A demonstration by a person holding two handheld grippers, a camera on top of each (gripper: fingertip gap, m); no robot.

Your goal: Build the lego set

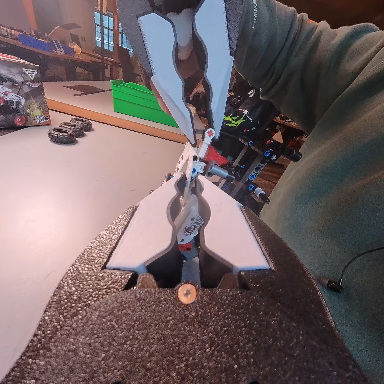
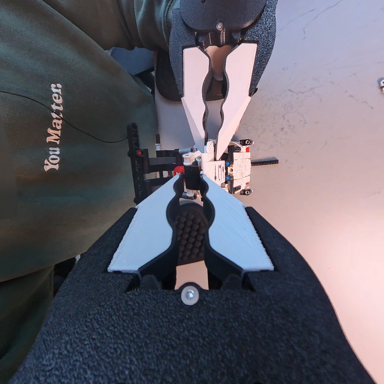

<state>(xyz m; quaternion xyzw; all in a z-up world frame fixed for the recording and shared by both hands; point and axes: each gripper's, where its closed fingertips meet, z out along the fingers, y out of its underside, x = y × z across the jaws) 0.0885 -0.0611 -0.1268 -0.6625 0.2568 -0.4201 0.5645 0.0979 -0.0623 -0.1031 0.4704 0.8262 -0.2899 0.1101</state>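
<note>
The left gripper (image 1: 190, 180) has its jaws nearly closed on the white bodywork of the partly built lego truck (image 1: 188, 224), the panel with the toothed-mouth print lying between the fingers. The right gripper (image 2: 191, 182) has its jaws narrowed about a black block of the same lego truck (image 2: 224, 168); in the left wrist view its tips stand either side of a white lever with a red cross-axle end (image 1: 206, 141) at 12 o'clock, and whether they touch it cannot be told. The step in hand appears to be seating or swinging that lever. To do it well, hold the body firm with the left gripper and press with the right along the pin axis, since a sideways push could spring the neighbouring panels. Outward, at 10 o'clock, three black tyres (image 1: 69, 129) lie in a row on the pale grey table (image 1: 62, 207), just beside the set's box (image 1: 20, 95). A green tray (image 1: 135, 97) sits at 11 o'clock. Beyond are workshop benches and a tall window (image 1: 104, 31).
</note>
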